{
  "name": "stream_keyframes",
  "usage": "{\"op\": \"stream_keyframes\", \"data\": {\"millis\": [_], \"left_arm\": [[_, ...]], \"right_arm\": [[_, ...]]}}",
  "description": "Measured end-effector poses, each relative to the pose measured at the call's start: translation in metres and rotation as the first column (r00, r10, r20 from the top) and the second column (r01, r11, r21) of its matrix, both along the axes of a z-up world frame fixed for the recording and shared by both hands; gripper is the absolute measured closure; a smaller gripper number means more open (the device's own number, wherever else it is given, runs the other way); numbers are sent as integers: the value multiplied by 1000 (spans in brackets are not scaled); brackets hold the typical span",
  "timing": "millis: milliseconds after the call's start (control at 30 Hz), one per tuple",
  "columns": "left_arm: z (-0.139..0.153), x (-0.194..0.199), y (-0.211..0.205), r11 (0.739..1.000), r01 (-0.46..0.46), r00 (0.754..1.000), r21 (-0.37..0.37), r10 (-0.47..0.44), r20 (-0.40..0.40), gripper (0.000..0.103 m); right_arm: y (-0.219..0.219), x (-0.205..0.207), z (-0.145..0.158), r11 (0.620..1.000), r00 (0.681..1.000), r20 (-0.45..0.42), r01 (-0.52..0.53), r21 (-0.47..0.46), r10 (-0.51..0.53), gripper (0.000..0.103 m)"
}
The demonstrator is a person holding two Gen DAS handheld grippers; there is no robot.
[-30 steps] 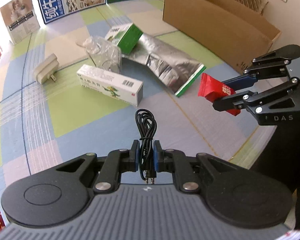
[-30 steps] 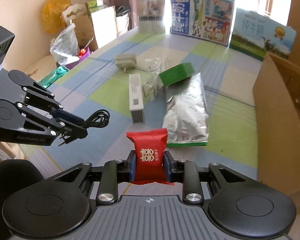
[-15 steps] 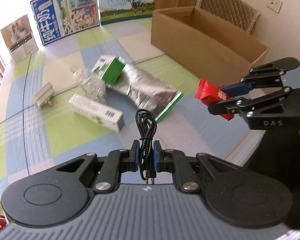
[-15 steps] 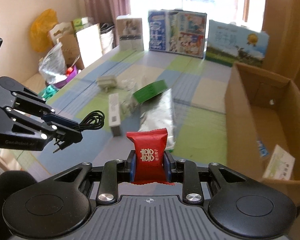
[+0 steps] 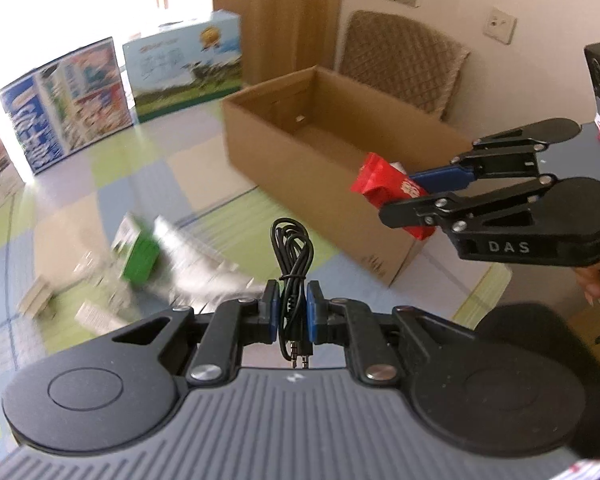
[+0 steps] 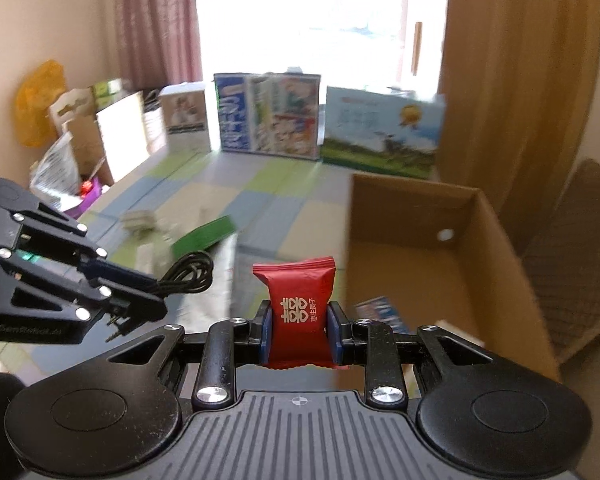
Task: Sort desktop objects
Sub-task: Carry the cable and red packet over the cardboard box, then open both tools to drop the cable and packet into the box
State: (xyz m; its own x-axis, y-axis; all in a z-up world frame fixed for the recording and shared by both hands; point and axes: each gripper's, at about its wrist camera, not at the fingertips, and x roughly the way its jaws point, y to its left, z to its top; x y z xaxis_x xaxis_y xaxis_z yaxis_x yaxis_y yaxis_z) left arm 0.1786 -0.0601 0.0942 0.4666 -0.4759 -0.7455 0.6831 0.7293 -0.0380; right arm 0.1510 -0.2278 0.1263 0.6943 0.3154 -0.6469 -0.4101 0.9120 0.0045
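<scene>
The open cardboard box [image 6: 460, 264] holds a blue printed packet [image 6: 380, 312] and a pale card near its front wall; its far end is bare. The red packet [image 6: 298, 312] stands upright in front of the box, long axis pointing at it, pinched at its lower half by the right gripper [image 6: 300, 330]. Left of the box, the left gripper [image 5: 293, 316] clamps narrowly on a coiled black cable [image 5: 293, 252], loop forward, plugs back.

Glossy red wrapper [image 6: 297, 307], matt cardboard box [image 5: 300, 168]
</scene>
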Motion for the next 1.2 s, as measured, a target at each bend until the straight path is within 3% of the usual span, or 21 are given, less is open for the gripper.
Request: {"op": "stream_keyframes", "data": {"millis": [500,967,1200], "left_arm": [[15,24,-101,995,95,995,-37,-94,9,92],[-19,56,-156,990,129,990,-61,-132,-48,92],[-33,64,-166,993,96,994,-71,-100,-53,90]], "right_arm": [[-91,35,-4,990,990,-17,142,10,-142,78],[-111,61,-30,987,985,-62,160,12,-159,78],[-113,68,-37,986,984,-73,164,10,-163,78]]}}
